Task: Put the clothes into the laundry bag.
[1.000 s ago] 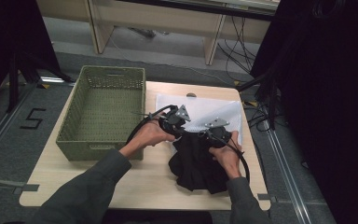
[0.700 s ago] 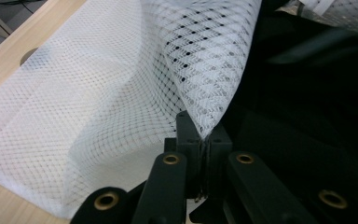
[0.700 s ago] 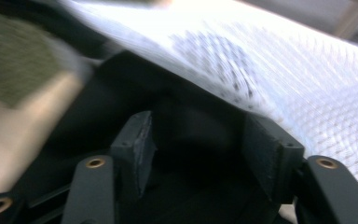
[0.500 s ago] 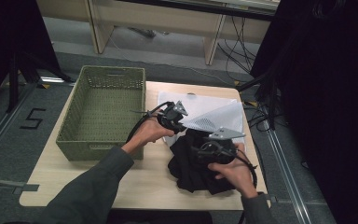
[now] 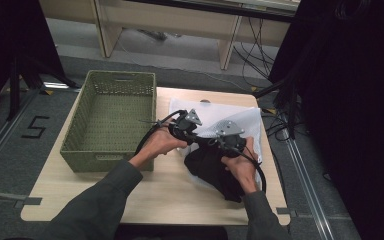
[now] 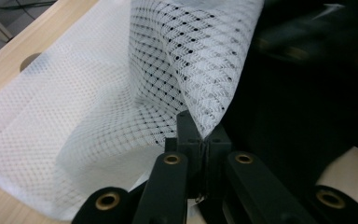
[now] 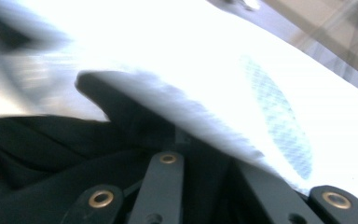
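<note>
The left gripper's [image 6: 204, 140] jaws were clamped on the white mesh laundry bag [image 6: 121, 84]; the right gripper's [image 5: 228, 142] jaws had just closed on the black cloth garment [image 5: 215, 167].

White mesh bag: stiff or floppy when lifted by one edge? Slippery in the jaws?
Probably floppy: the white mesh laundry bag folds and drapes where the left gripper pinches its edge. Likely light, since that thin open netting lifts easily. Slip seems unlikely, as the weave gives the shut jaws some bite, though the black cloth garment going inside may drag it.
</note>
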{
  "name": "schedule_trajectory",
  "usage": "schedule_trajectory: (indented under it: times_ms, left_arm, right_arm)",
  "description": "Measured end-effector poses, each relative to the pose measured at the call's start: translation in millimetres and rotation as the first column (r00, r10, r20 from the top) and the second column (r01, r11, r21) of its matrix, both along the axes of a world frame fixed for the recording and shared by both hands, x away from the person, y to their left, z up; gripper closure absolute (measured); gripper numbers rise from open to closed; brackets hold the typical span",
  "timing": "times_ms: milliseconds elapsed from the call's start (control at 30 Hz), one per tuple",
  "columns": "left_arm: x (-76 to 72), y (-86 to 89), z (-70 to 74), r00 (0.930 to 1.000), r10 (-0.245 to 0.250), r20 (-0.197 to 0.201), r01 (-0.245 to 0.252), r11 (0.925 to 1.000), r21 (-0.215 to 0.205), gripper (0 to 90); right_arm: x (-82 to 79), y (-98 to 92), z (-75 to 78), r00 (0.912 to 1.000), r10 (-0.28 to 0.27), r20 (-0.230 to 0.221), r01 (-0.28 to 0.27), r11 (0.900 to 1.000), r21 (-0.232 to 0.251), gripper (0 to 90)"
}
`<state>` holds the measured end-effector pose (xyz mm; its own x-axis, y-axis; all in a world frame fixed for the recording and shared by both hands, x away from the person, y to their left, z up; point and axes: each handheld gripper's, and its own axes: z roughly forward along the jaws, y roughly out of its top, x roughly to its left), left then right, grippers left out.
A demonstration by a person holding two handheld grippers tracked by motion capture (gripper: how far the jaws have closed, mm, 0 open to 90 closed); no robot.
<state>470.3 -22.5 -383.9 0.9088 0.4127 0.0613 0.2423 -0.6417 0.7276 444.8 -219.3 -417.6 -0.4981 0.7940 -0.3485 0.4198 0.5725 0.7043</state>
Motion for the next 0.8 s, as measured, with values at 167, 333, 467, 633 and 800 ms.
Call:
schedule_trajectory:
  times_ms: [167, 333, 467, 633, 800]
  left_arm:
    - [2.0, -1.8, -3.1, 1.0000, 0.002, -0.006, -0.002, 0.9998, 0.021, 88.0]
    - [9.2, 0.3, -6.4, 0.9994, 0.020, -0.028, -0.020, 0.9997, 0.013, 87.8]
    - [12.9, 1.9, -6.1, 0.9987, 0.036, -0.036, -0.036, 0.9994, 0.000, 87.6]
    - [14.0, 2.6, -5.9, 0.9983, 0.044, -0.037, -0.044, 0.9990, 0.002, 87.6]
    - [15.0, 2.3, -5.0, 0.9984, 0.045, -0.035, -0.044, 0.9990, 0.009, 87.6]
  right_arm:
    - [16.9, -4.6, -52.2, 0.9962, -0.071, -0.050, 0.067, 0.994, -0.081, 81.7]
    - [5.7, -14.4, -21.5, 0.9955, -0.039, -0.086, 0.044, 0.997, 0.063, 52.9]
    - [-20.0, -18.2, -0.6, 0.9912, 0.019, -0.131, 0.000, 0.990, 0.141, 41.7]
    - [-48.0, -6.0, 20.1, 0.9835, 0.149, -0.102, -0.115, 0.952, 0.282, 40.1]
    - [-52.3, 24.6, -1.1, 0.9452, 0.293, -0.144, -0.251, 0.934, 0.253, 37.3]
